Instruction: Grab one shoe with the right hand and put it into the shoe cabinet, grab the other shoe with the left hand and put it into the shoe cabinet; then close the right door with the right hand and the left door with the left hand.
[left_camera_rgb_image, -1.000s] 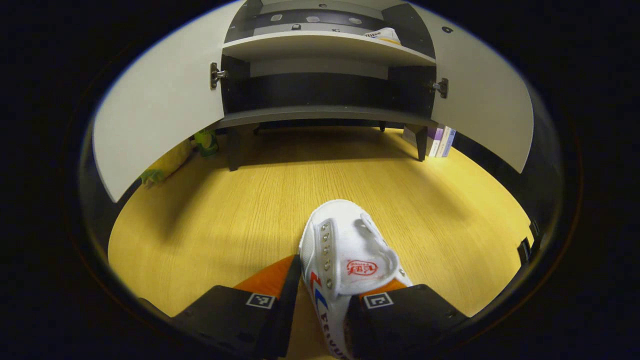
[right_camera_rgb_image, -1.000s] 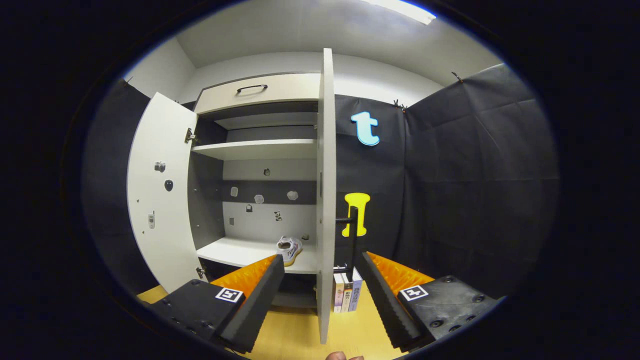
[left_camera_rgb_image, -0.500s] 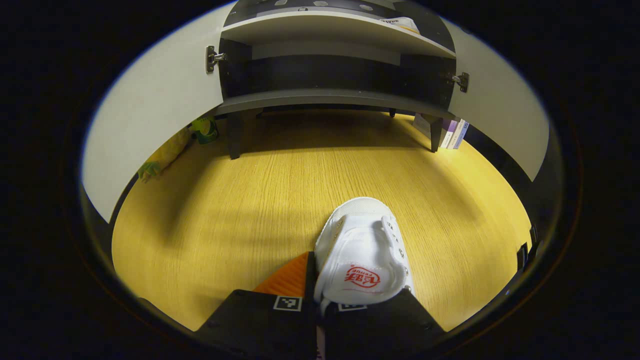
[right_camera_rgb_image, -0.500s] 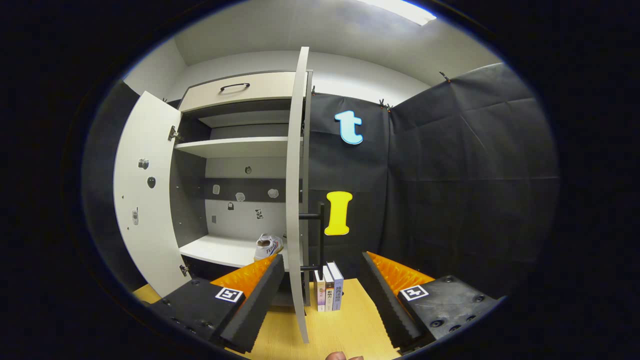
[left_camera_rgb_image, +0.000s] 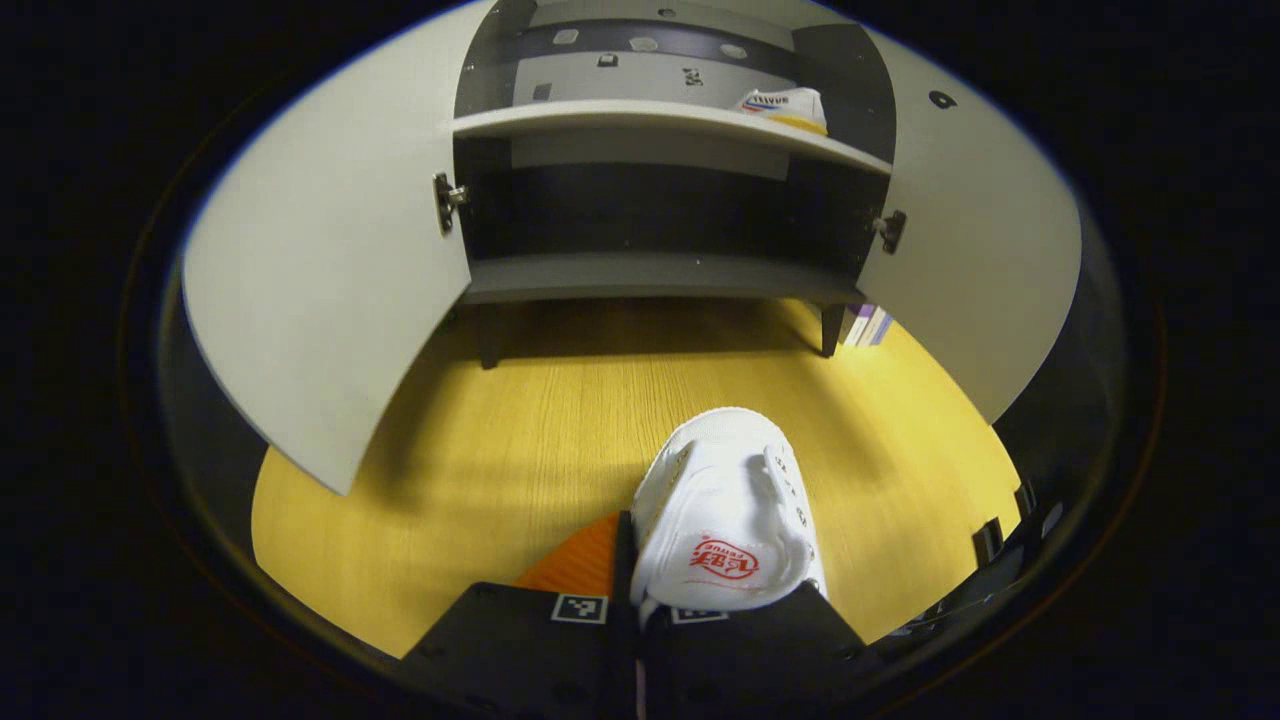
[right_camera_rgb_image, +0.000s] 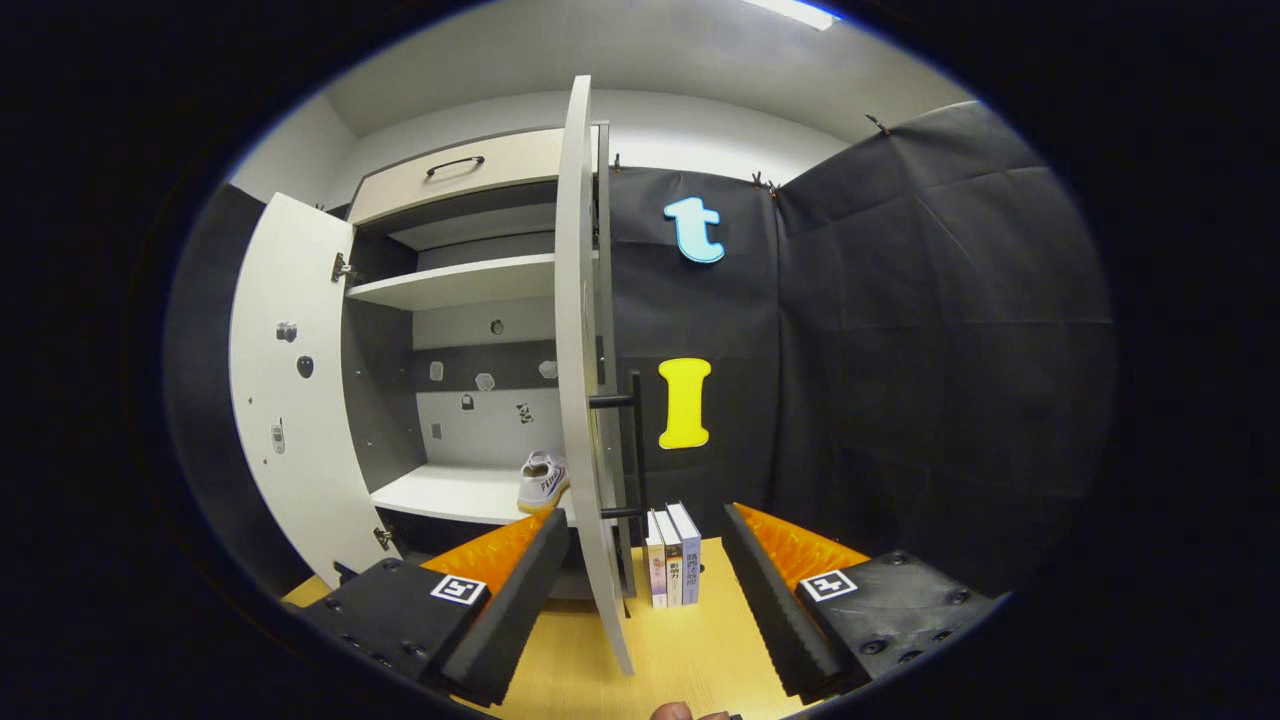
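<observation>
My left gripper (left_camera_rgb_image: 640, 625) is shut on the heel end of a white shoe (left_camera_rgb_image: 722, 510), whose toe points at the open shoe cabinet (left_camera_rgb_image: 650, 275) over the wooden floor (left_camera_rgb_image: 560, 420). The other white shoe (left_camera_rgb_image: 786, 104) sits at the right of the cabinet's pale shelf, and it appears as the shoe (right_camera_rgb_image: 543, 480) in the right gripper view too. Both doors stand open, the left door (left_camera_rgb_image: 330, 290) and the right door (left_camera_rgb_image: 975, 250). My right gripper (right_camera_rgb_image: 640, 600) is open and holds nothing. The right door (right_camera_rgb_image: 578, 380) stands edge-on straight ahead of it, its black handle (right_camera_rgb_image: 632, 440) on the far side.
A few books (right_camera_rgb_image: 672, 555) stand on the floor beside the cabinet's right leg. Black cloth walls close in the booth on the right. A drawer (right_camera_rgb_image: 455, 180) tops the cabinet. The bottom dark shelf (left_camera_rgb_image: 650, 215) holds nothing.
My left gripper closed on the white shoe, then came nearer the cabinet and tilted up. The right gripper drifted right, so the door's edge slid left in its view.
</observation>
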